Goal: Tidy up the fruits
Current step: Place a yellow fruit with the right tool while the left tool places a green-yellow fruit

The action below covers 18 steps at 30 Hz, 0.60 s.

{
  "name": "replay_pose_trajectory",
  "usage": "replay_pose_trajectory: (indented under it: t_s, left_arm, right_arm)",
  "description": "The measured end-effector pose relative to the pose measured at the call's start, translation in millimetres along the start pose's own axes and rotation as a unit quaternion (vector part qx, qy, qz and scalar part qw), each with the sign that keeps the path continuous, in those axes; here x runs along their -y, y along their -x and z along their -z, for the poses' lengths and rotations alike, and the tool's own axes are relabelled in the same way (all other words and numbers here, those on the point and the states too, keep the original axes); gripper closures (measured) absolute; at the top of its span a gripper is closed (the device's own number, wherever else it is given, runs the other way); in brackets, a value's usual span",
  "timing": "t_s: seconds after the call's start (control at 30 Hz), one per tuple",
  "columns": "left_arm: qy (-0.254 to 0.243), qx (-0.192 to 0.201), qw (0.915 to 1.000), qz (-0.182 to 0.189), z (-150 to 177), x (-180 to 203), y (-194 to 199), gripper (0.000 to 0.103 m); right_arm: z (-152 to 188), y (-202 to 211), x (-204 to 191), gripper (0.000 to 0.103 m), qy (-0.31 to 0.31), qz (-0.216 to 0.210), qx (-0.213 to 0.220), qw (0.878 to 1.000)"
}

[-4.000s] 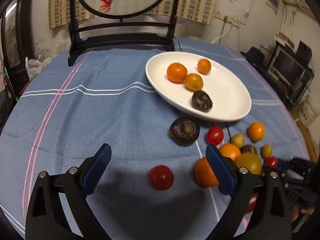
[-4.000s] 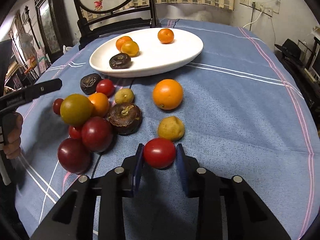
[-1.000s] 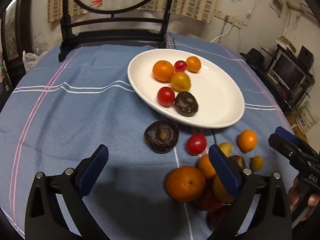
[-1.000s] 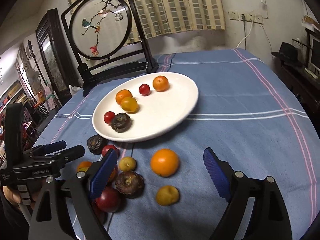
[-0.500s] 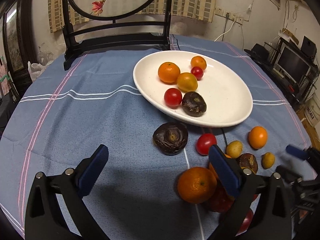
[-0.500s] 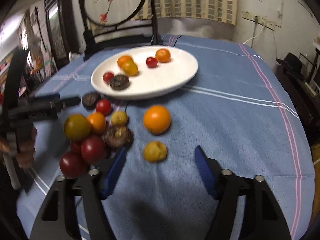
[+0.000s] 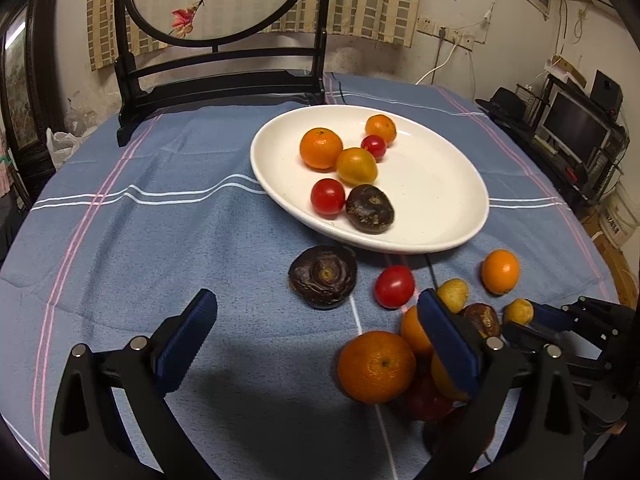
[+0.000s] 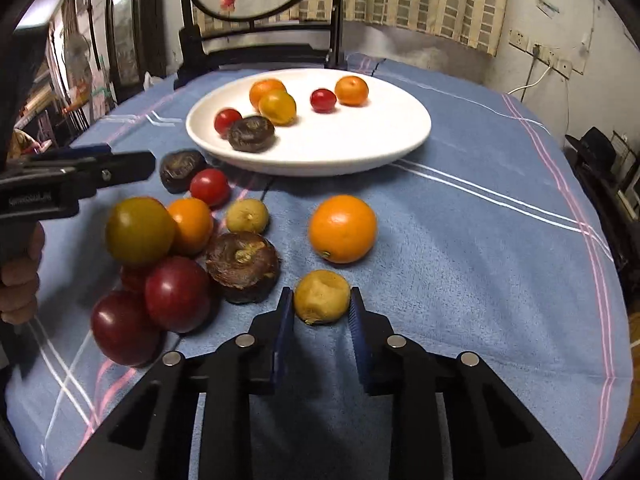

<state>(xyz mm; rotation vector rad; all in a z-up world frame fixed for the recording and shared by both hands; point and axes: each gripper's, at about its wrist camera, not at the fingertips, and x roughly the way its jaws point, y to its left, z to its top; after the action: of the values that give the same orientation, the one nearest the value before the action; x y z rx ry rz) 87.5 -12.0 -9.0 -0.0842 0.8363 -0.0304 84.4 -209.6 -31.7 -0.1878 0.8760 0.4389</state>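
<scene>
A white plate (image 7: 452,184) (image 8: 360,140) on the blue cloth holds several fruits: oranges, two red tomatoes and a dark brown fruit (image 7: 370,209). My right gripper (image 8: 320,316) is shut on a small yellow fruit (image 8: 322,296) on the cloth. It also shows in the left wrist view (image 7: 536,322) at the far right. My left gripper (image 7: 316,336) is open and empty, low over the cloth. An orange (image 7: 376,366) lies by its right finger. A dark brown fruit (image 7: 323,275) and a red tomato (image 7: 394,286) lie just ahead.
A pile of loose fruit lies left of my right gripper: a green-yellow tomato (image 8: 140,230), dark red tomatoes (image 8: 178,294), a brown fruit (image 8: 242,266), an orange (image 8: 343,228). A black wooden screen stand (image 7: 220,80) stands at the table's far edge.
My right gripper moved forward and down and closed on the small yellow fruit. My left gripper has moved slightly closer to the loose fruits and is still open.
</scene>
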Motion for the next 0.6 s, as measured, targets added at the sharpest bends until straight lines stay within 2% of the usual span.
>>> replay_pose_trajectory:
  t_s: [0.2, 0.27, 0.47, 0.6]
  left_arm:
    - [-0.006, 0.001, 0.9996, 0.026, 1.5, 7.2, 3.6, 0.005]
    - [-0.018, -0.005, 0.9990, 0.040, 4.4, 15.1, 5.3, 0.005]
    - [-0.014, -0.004, 0.9985, 0.052, 9.8, 26.8, 21.4, 0.005]
    - [-0.023, 0.008, 0.9987, 0.044, 12.1, 37.7, 32.3, 0.005]
  right_arm:
    - [-0.7, 17.0, 15.8, 0.075, -0.036, -0.035, 0.025, 0.998]
    - [-1.2, 17.5, 19.0, 0.075, -0.042, -0.034, 0.024, 0.998]
    - [-1.7, 23.2, 24.2, 0.075, -0.055, -0.033, 0.034, 0.997]
    - [-1.8, 29.9, 26.2, 0.075, -0.060, -0.038, 0.045, 0.996]
